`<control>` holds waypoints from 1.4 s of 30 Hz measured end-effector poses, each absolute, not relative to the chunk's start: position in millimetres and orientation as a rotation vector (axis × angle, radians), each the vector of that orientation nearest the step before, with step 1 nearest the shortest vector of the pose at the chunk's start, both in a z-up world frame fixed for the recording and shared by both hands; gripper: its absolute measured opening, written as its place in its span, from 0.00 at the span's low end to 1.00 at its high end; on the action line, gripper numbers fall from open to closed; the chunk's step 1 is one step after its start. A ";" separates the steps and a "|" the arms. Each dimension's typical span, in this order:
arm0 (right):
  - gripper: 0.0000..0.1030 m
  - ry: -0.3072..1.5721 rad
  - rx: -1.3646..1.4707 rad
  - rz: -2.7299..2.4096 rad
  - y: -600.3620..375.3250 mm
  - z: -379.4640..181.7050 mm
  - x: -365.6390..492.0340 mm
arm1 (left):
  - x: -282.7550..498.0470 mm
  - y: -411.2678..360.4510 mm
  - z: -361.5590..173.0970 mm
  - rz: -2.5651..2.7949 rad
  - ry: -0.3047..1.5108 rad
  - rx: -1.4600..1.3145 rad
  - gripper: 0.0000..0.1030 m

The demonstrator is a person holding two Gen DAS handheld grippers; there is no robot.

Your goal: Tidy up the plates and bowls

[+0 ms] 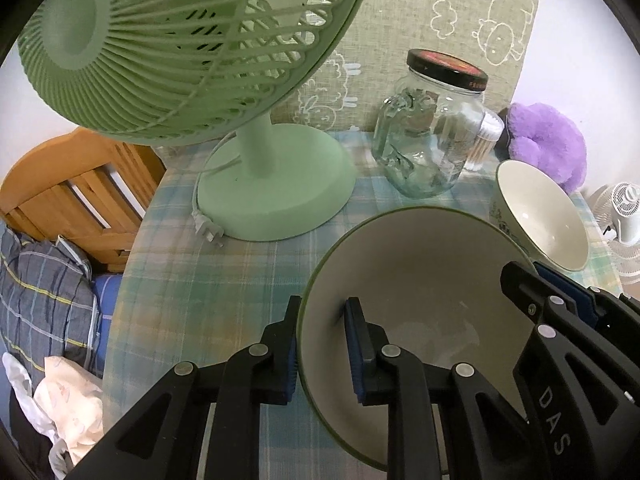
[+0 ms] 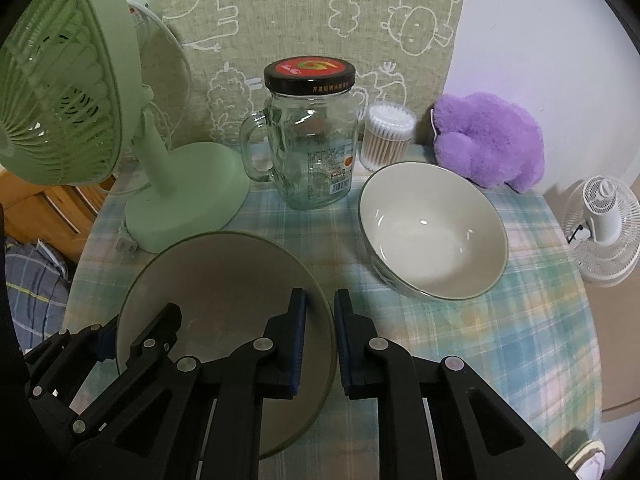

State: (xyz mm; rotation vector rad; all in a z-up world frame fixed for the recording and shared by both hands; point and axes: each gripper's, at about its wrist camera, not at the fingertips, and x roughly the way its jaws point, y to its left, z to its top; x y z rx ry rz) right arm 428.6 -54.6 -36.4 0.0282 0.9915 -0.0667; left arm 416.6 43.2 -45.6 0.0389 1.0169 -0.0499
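Showing two grippers clamped on opposite sides of one wide bowl's rim.

The large bowl (image 2: 224, 280), cream inside with a thin dark-green rim line, sits at the near edge of the tabletop (image 2: 520, 320), which is covered in a pale blue-green plaid cloth. The left gripper (image 1: 322, 354) is closed on the bowl's left rim, one blue pad inside the wall and one outside; the right gripper (image 2: 320, 344) is closed likewise on the right rim. A second, smaller bowl (image 2: 432, 232), glossy white inside with a dark rim line and a printed pattern on its outer wall, stands apart toward the tabletop's right edge. Along the far edge stand a green fan (image 2: 72, 92), a lidded glass jar (image 2: 312, 148), a tub of cotton swabs (image 2: 386, 136) and a purple plush toy (image 2: 492, 144).
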 end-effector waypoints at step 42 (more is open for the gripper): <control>0.17 0.901 0.103 -0.077 -104.6 60.4 267.2 | 273.9 3.3 49.9 -0.136 0.930 0.065 0.19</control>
